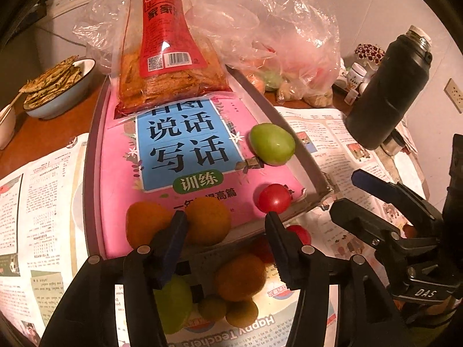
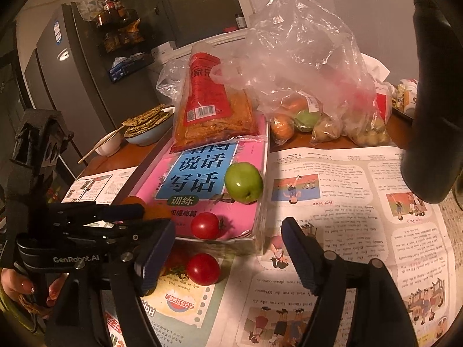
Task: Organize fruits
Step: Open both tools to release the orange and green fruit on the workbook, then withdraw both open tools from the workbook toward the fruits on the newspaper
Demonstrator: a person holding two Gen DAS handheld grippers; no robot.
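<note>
loose fruit on the pink book [image 1: 162, 190] and the newspaper [image 2: 332, 231], both tools empty

left gripper [image 1: 225, 225] and right gripper [image 2: 228, 248] stand open; the red tomato [image 2: 202, 269] on the paper looks light, smooth, easily bruised, so pinch gently across its middle.

flask [image 2: 434, 133]: getting cut off by top and right edges in right wrist view, cap not showing
green fruit [image 1: 173, 306]: hiding partly behind left gripper [image 1: 227, 221] finger
bagged produce [image 2: 321, 121]: blurring under plastic, kinds unclear
hand [image 2: 17, 284]: showing only fingertips, rest running off frame edge
</note>
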